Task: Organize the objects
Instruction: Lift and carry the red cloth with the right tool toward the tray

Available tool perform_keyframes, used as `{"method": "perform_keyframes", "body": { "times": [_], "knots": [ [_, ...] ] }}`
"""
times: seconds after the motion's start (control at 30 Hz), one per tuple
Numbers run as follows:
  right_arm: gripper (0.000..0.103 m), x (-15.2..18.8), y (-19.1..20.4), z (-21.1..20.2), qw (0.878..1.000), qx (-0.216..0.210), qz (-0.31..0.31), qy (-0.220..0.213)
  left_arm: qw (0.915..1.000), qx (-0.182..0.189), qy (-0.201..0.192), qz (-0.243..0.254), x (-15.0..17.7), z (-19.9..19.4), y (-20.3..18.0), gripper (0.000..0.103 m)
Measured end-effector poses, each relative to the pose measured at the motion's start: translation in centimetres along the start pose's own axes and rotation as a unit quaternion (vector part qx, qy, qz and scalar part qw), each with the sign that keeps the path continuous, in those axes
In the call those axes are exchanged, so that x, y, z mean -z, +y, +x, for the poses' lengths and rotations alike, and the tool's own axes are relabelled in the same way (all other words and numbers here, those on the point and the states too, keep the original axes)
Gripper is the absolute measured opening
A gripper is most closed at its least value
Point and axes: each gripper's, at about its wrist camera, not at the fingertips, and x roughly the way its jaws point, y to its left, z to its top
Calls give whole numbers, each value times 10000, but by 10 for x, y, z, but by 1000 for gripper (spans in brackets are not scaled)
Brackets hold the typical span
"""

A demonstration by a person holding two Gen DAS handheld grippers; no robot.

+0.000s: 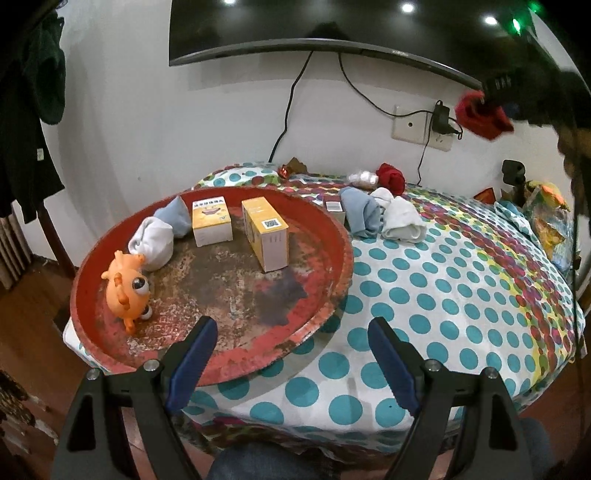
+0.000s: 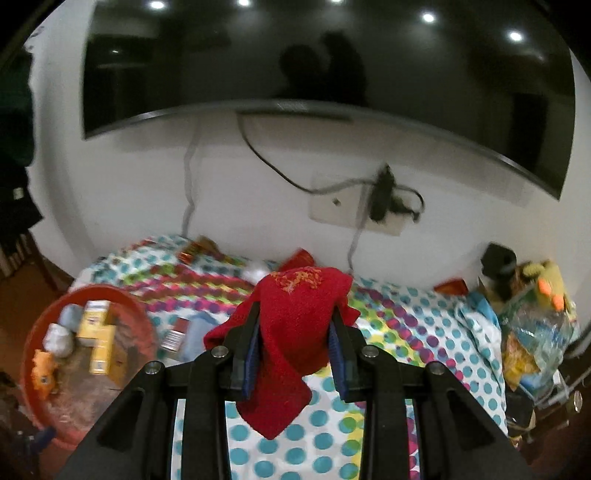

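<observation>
My right gripper [image 2: 295, 325] is shut on a red sock [image 2: 291, 332] and holds it high above the dotted tablecloth [image 2: 406, 332]; the same sock [image 1: 480, 116] shows at the upper right of the left wrist view. My left gripper [image 1: 291, 332] is open and empty, low over the front rim of the round red tray [image 1: 332, 236]. The tray holds two yellow boxes [image 1: 264, 232], a white sock [image 1: 155, 242], a blue sock [image 1: 177, 216] and an orange toy [image 1: 125, 290]. On the cloth lie a blue sock [image 1: 360, 216], a white sock [image 1: 402, 219] and another red sock [image 1: 391, 177].
A small box [image 1: 334, 206] stands behind the tray's rim. A white ball-like item [image 1: 364, 179] lies near the wall. Bags and clutter [image 1: 546, 210] fill the table's right edge. A TV [image 1: 314, 26], cables and a socket [image 1: 421, 127] are on the wall.
</observation>
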Motion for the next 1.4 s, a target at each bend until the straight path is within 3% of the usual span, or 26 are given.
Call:
{"method": "perform_keyframes", "body": {
  "times": [0.33, 0.5, 0.63, 0.87, 0.97, 1.03, 1.17, 1.33, 1.37, 1.4],
  "knots": [
    [29, 4, 39, -74, 9971, -273, -563, -432, 9999, -67, -83, -35, -1, -10, 0, 86],
    [29, 27, 40, -107, 9950, -331, -797, -493, 9998, -121, -160, -32, 1, -18, 2, 86],
    [29, 30, 51, -105, 9948, -415, -815, -450, 9997, -151, -176, -40, 4, -23, 5, 86],
    [30, 59, 24, -131, 9941, -393, -917, -432, 9996, -207, -180, -89, 7, -29, 11, 86],
    [30, 45, 41, -131, 9942, -371, -925, -409, 9995, -231, -186, -134, 8, -31, 16, 86],
    [30, 30, 56, -109, 9939, -317, -970, -423, 9994, -250, -186, -165, 8, -33, 19, 86],
    [30, 49, 37, -139, 9932, -339, -1031, -409, 9992, -284, -175, -215, 9, -36, 24, 86],
    [30, 39, 61, -119, 9922, -357, -1144, -329, 9991, -321, -79, -253, 13, -36, 29, 86],
    [30, 39, 43, -125, 9920, -366, -1168, -310, 9991, -336, -43, -253, 14, -35, 30, 86],
    [30, 32, 51, -117, 9917, -381, -1197, -281, 9991, -343, 3, -262, 16, -35, 32, 86]
  ]
}}
